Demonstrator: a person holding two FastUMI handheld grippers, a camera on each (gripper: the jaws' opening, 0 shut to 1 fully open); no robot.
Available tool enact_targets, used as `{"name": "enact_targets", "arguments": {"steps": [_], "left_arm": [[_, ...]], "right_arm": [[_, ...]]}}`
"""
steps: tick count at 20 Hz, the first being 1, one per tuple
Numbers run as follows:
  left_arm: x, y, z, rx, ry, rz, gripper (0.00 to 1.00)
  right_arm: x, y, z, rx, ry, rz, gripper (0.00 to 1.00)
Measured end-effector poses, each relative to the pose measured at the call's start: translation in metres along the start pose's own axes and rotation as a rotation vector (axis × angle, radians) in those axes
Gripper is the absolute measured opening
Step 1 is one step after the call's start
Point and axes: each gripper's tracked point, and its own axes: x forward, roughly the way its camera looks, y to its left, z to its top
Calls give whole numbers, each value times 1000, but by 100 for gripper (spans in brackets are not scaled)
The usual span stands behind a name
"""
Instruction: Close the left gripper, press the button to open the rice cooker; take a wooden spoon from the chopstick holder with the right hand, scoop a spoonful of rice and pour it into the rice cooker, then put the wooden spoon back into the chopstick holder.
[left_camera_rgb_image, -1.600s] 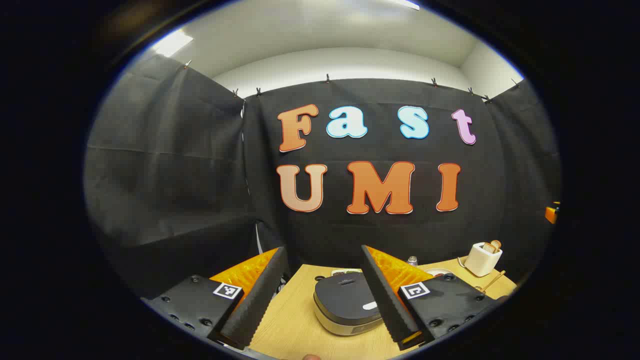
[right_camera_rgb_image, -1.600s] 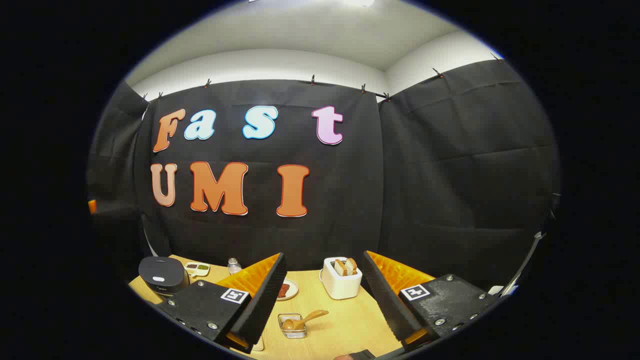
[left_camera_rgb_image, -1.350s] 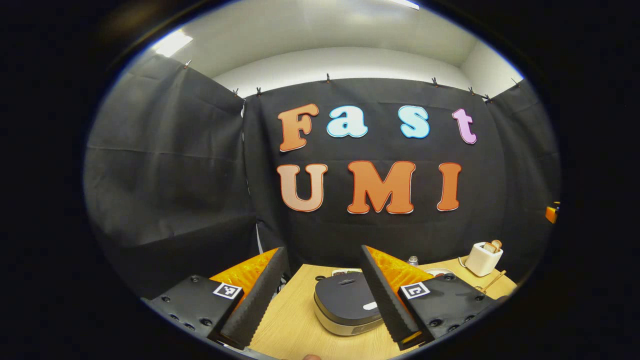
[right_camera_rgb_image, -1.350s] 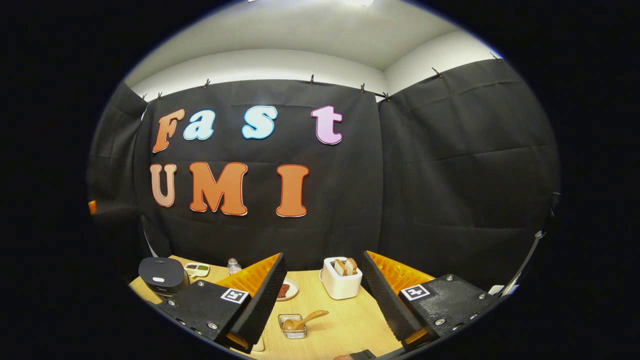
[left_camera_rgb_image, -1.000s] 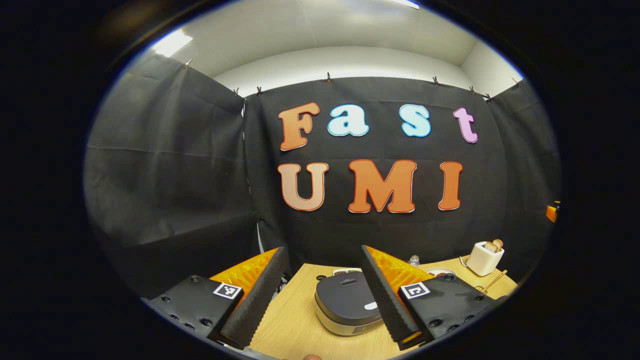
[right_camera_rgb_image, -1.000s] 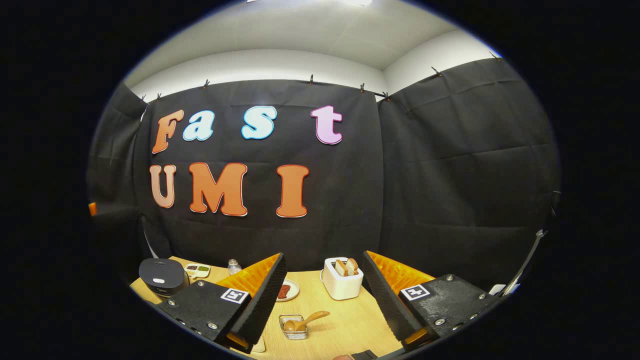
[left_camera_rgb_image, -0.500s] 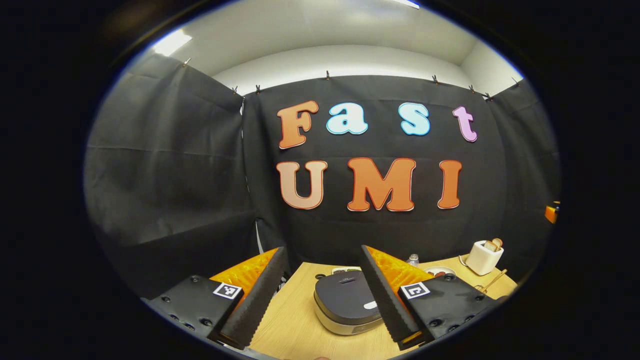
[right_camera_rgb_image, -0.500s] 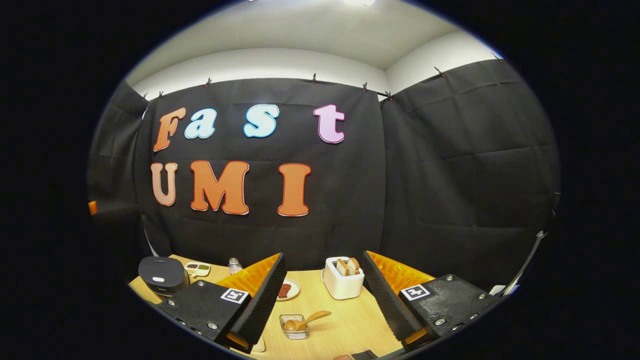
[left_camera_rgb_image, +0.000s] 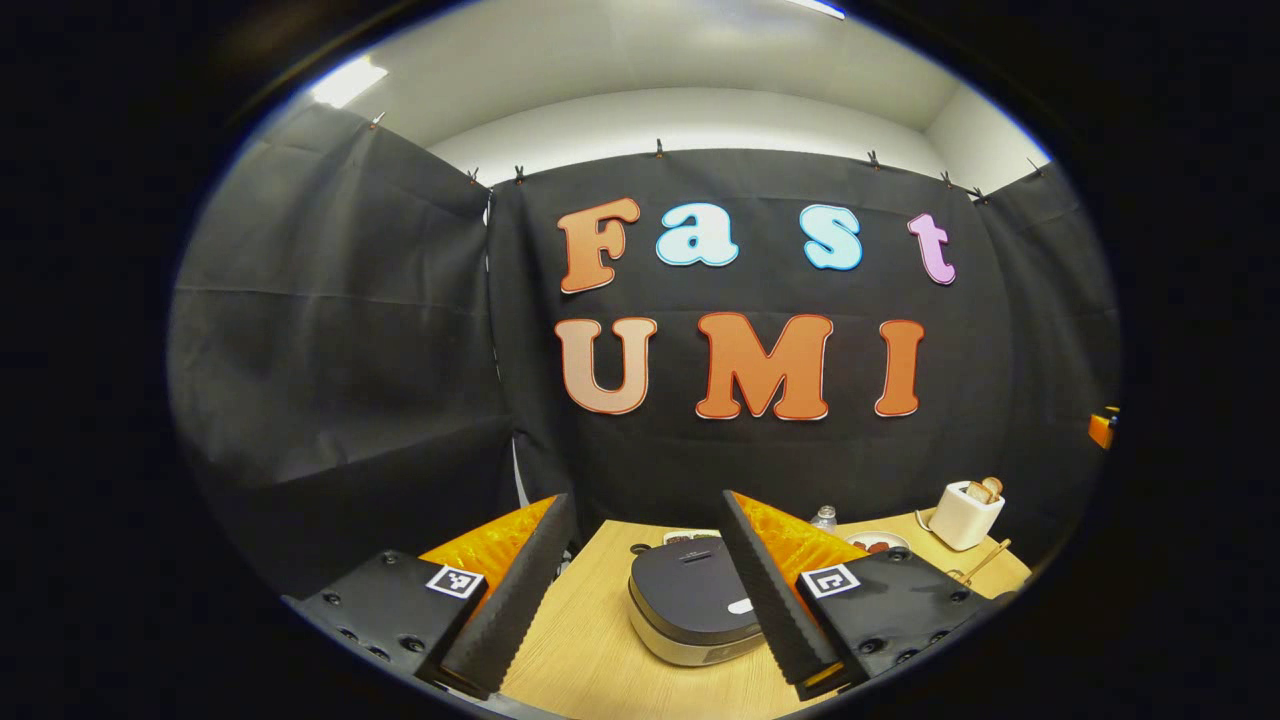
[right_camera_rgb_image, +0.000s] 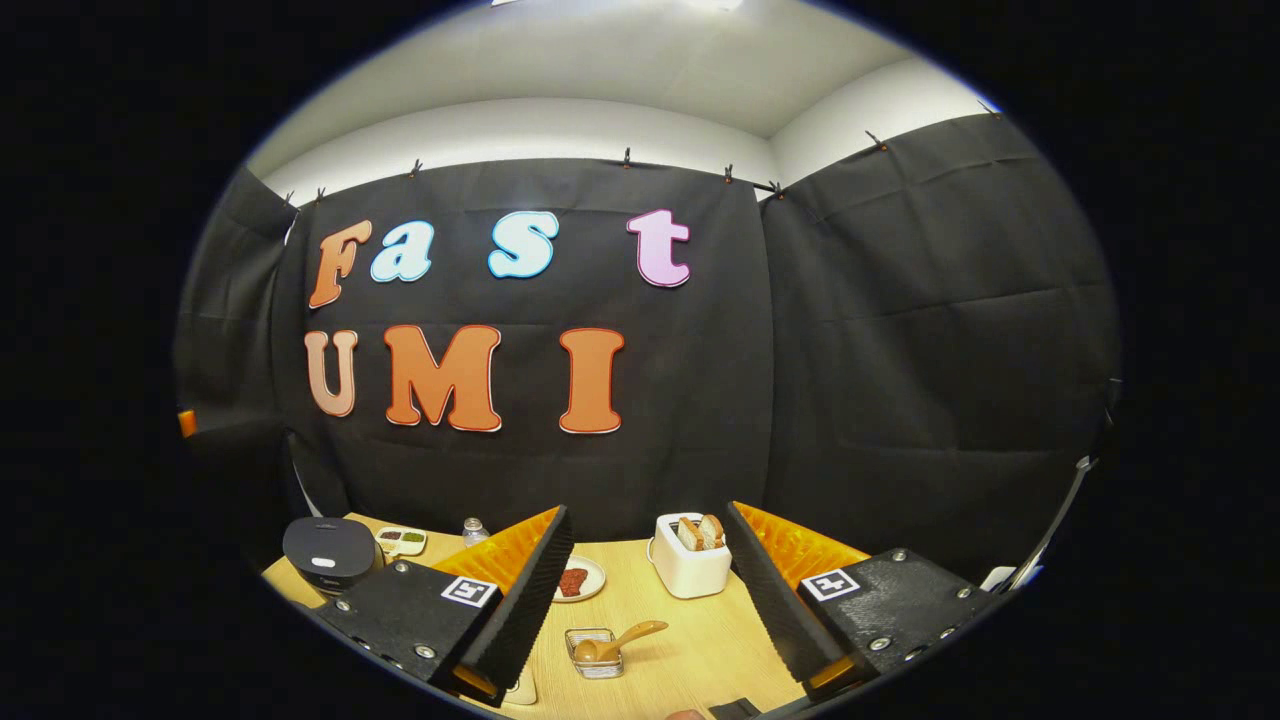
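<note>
Wooden spoon (right_camera_rgb_image: 612, 642) lies in a small glass dish (right_camera_rgb_image: 594, 650), handle pointing right; rice cooker (left_camera_rgb_image: 695, 613) lid closed. Left gripper (left_camera_rgb_image: 640, 590) and right gripper (right_camera_rgb_image: 645, 590) stand spread, holding nothing.

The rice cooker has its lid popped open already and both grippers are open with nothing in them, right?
Not quite. The rice cooker has its lid down and shut, as the left gripper view shows. The rest holds: the left gripper and the right gripper are both open with nothing in them.
</note>
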Motion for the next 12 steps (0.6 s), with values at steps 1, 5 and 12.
{"name": "enact_targets", "arguments": {"steps": [1,5,12], "left_arm": [[-1,1,1,1,-1,2,88],[-3,7,3,37,-7,30,49],[-4,-16,-7,44,23,-65,4]], "right_arm": [[0,1,0,-2,0,1,95],[-1,1,-1,-4,3,2,95],[-4,4,-3,-18,10,19,95]]}}
